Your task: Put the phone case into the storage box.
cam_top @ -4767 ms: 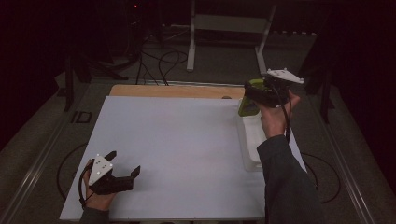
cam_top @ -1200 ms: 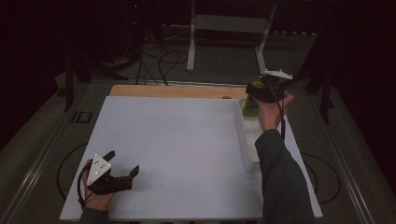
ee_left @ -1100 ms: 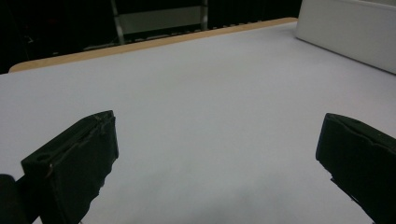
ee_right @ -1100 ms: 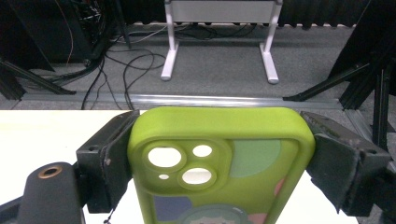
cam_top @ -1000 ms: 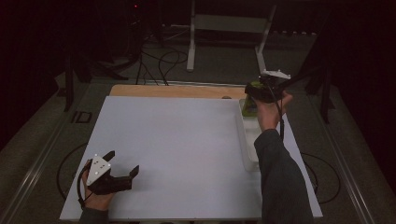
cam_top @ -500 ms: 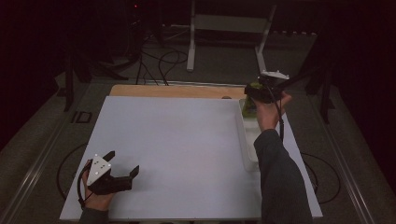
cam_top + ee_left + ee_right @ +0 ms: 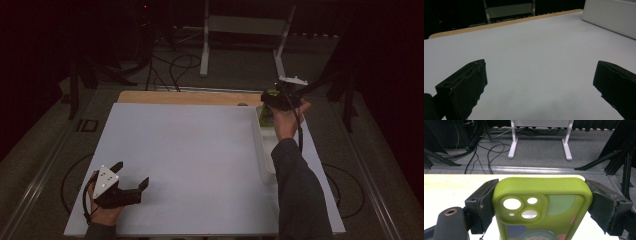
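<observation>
Green phone case [image 7: 541, 207] is pinched by its long edges between the right gripper [image 7: 278, 99] jaws above the white tray [image 7: 264, 150] far end, placement judged outstanding, while the left gripper [image 7: 123, 186], jaws spread and empty, is rested well left of the tray.

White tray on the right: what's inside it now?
The white tray looks empty where visible. The right gripper holds a green phone case over its far end, hiding that part.
</observation>
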Available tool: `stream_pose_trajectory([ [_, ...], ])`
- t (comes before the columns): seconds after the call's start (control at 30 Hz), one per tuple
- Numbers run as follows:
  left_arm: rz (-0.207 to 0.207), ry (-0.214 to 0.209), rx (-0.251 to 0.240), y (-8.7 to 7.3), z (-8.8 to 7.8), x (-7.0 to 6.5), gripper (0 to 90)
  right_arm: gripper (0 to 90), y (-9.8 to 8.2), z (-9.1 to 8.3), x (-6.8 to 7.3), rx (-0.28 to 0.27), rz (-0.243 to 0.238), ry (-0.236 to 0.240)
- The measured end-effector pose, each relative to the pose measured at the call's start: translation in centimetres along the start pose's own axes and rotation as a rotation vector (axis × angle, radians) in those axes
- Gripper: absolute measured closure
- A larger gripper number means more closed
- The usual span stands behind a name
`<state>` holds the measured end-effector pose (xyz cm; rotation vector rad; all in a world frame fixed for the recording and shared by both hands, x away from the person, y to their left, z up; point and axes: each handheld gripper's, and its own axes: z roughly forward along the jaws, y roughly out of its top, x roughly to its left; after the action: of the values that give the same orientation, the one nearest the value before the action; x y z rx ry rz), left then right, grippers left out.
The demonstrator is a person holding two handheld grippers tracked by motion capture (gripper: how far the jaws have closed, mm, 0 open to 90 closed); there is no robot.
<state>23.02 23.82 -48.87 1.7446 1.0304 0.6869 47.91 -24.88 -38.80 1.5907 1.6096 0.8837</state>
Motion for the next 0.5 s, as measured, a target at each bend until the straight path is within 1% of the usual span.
stream_pose_trajectory([
  [0.1,0.001,-0.001,0.002,0.0,0.04,-0.02,0.0,15.8,-0.05,0.16,0.03,0.001,-0.001,0.007],
  [0.5,0.001,-0.002,0.001,-0.01,0.06,-0.01,0.0,15.7,-0.52,0.88,0.1,0.023,-0.007,0.003],
])
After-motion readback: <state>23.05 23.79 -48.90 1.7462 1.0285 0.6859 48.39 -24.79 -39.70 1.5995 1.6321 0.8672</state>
